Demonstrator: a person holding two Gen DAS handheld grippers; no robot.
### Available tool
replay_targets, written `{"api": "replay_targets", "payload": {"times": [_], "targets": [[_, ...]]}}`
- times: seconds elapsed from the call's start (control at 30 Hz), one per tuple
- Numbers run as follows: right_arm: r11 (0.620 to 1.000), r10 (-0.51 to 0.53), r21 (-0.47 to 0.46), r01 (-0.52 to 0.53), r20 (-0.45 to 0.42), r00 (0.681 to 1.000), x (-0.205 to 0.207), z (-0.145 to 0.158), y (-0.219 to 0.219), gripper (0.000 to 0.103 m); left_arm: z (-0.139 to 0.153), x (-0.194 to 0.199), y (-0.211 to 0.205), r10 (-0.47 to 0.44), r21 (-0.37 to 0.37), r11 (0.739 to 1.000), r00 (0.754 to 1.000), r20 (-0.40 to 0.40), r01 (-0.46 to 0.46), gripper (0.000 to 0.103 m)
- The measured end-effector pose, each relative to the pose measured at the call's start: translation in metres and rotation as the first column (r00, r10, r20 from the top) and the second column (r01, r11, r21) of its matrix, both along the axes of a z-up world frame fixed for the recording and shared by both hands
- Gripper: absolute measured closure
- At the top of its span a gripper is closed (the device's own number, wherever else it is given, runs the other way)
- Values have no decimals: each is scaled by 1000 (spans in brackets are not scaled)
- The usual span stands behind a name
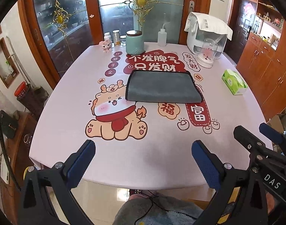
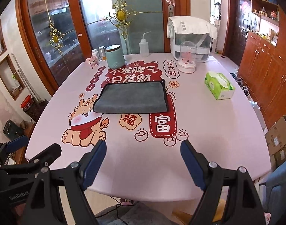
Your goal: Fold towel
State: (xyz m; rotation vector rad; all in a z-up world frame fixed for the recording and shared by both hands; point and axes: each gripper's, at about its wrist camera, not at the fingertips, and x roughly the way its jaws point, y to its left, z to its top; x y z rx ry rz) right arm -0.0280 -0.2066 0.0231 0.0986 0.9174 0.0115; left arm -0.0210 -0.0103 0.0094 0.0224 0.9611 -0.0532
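Note:
A grey towel (image 1: 161, 86) with black edging lies folded flat in the middle of the pink printed table (image 1: 67, 123); it also shows in the right wrist view (image 2: 132, 98). My left gripper (image 1: 143, 150) is open and empty, held above the table's near edge, well short of the towel. My right gripper (image 2: 143, 151) is open and empty too, beside the left one at the near edge. The right gripper's fingers (image 1: 270, 133) show at the right of the left wrist view. The left gripper's fingers (image 2: 19, 142) show at the left of the right wrist view.
At the table's far side stand a green canister (image 1: 134, 42), small jars (image 1: 115, 37), a squeeze bottle (image 1: 161, 37), a white appliance (image 1: 204, 35) and a glass dome ornament (image 1: 206, 53). A green tissue pack (image 1: 234, 81) lies right of the towel. Wooden cabinets stand at right.

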Motion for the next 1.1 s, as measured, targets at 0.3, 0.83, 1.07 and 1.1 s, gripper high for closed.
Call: {"api": "replay_targets", "payload": {"times": [0.3,0.83,1.07,1.1], "targets": [[1000,-12,-14,12,-13,1000,3,-4,4,21,-5,6,0,-3,13,1000,1000,-14,3,1],[998,-46,-38,45,-14,999,2,-4,3,21,-10,9,-2,-18,7,1000,1000,-15,18,1],[998,-46,-37,45,-16,999,2,-4,3,21,-11,10,-3,-18,8,1000,1000,-15,18,1],[998,-46,-37,45,-16,999,2,-4,3,21,-11,10,-3,-18,8,1000,1000,-15,18,1]]}}
